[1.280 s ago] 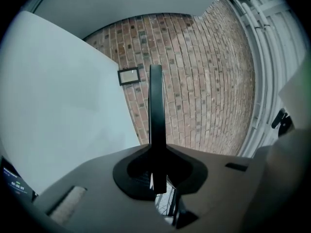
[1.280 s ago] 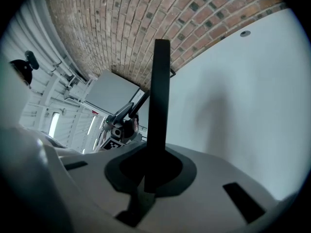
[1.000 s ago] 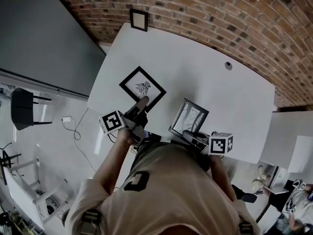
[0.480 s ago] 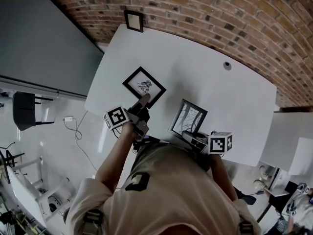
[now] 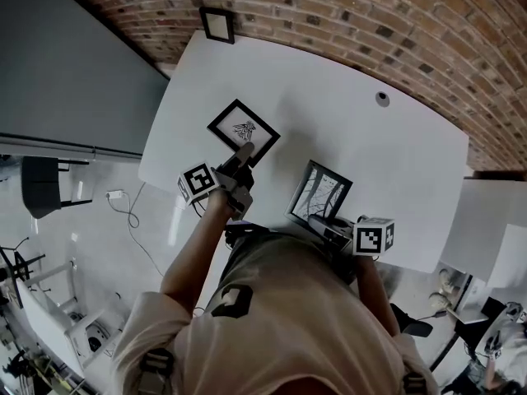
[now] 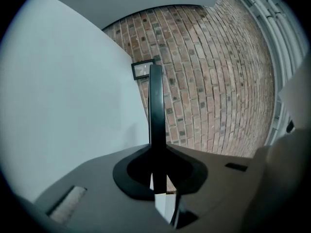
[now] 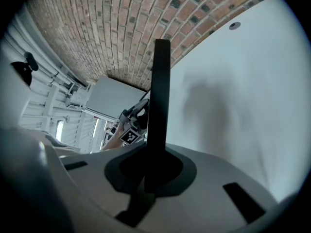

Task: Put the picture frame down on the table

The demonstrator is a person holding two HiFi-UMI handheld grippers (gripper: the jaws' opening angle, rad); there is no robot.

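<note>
Head view: left gripper [image 5: 244,153] pinches a corner of the insect picture frame [image 5: 241,129], low at the white counter [image 5: 370,146]; right gripper [image 5: 326,223] holds the branch picture frame [image 5: 319,194] tilted up; left gripper view: jaws clamped on the insect picture frame [image 6: 155,106], edge-on; right gripper view: jaws pinching the branch picture frame [image 7: 159,91].

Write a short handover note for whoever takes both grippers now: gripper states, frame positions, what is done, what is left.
Left gripper: shut on the black square picture frame with a sprig print, low over the white table; contact unclear.
Right gripper: shut on the black picture frame with a branch drawing, tilted up.
Done: both frames gripped.
Left: lay frames flat, release.
</note>
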